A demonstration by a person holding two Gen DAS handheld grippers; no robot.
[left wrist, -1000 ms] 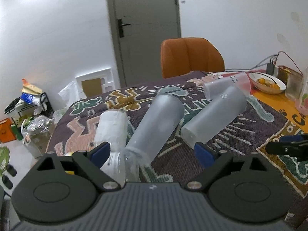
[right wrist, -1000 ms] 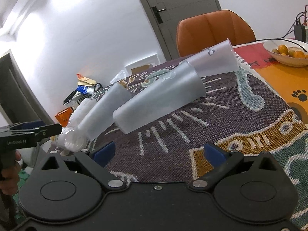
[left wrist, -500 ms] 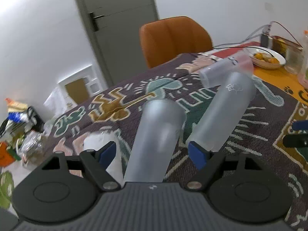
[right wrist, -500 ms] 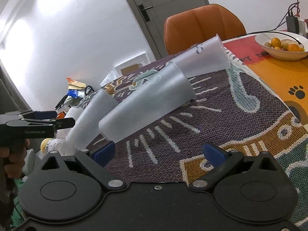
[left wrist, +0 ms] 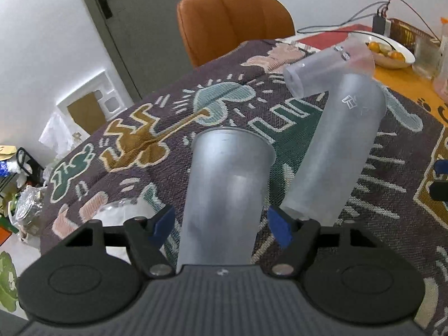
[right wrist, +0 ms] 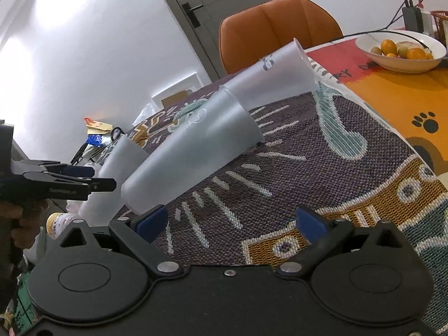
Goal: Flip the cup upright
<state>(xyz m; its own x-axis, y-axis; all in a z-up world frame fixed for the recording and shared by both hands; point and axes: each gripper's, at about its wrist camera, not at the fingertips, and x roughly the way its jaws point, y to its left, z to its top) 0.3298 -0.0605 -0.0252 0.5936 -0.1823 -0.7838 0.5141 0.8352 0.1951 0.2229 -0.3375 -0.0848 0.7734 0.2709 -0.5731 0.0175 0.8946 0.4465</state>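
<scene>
Closing in over the last second, my left gripper [left wrist: 221, 225] now straddles the nearest frosted cup [left wrist: 224, 196], which lay well ahead of the fingers a moment ago and has since slid deep between them. Its blue pads [left wrist: 162, 225] stand wide on either side of the cup's body, apart from the plastic, so nothing is clamped yet. The cup lies on its side on the patterned cloth [left wrist: 392, 184], rim pointing away from me; I judge the grasp is the step in hand, with the flip itself not begun.

My right gripper [right wrist: 228, 222] hovers low over the cloth, fingers spread and empty, its left pad just beside the base of a second frosted cup [right wrist: 196, 151]; whether they touch I cannot tell from this angle. That cup also lies tipped, and a third cup [right wrist: 277, 75] rests behind it, apparently leaning against it.

Farther back stand the orange chair [left wrist: 235, 19] and a bowl of fruit [right wrist: 400, 51].
</scene>
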